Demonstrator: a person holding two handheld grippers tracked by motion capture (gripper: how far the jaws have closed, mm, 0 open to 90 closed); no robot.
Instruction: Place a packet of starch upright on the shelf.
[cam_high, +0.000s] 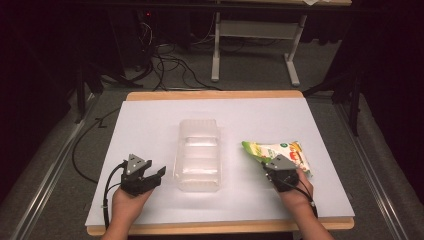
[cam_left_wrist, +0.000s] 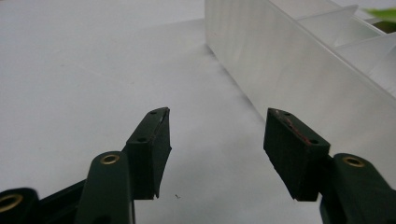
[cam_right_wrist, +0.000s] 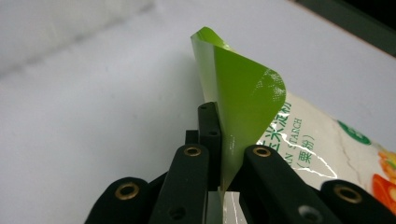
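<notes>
Right gripper (cam_right_wrist: 219, 154) clamped on the green end of the starch bag (cam_high: 280, 152), which lies near the right edge of the white worktop (cam_high: 150, 125), that end curling up between the jaws; grasp looks done, transfer not yet; the clear compartment tray (cam_high: 198, 155) at mid-worktop sits empty, apart from the bag; left gripper (cam_left_wrist: 217, 140) released, jaws wide, just beside the tray's left wall

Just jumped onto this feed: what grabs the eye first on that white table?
The green-and-white printed snack bag at the table's right side, its green edge pinched in the shut right gripper. Next, the clear ribbed plastic tray at the centre of the white table, with the open left gripper beside its long wall, touching nothing.
</notes>
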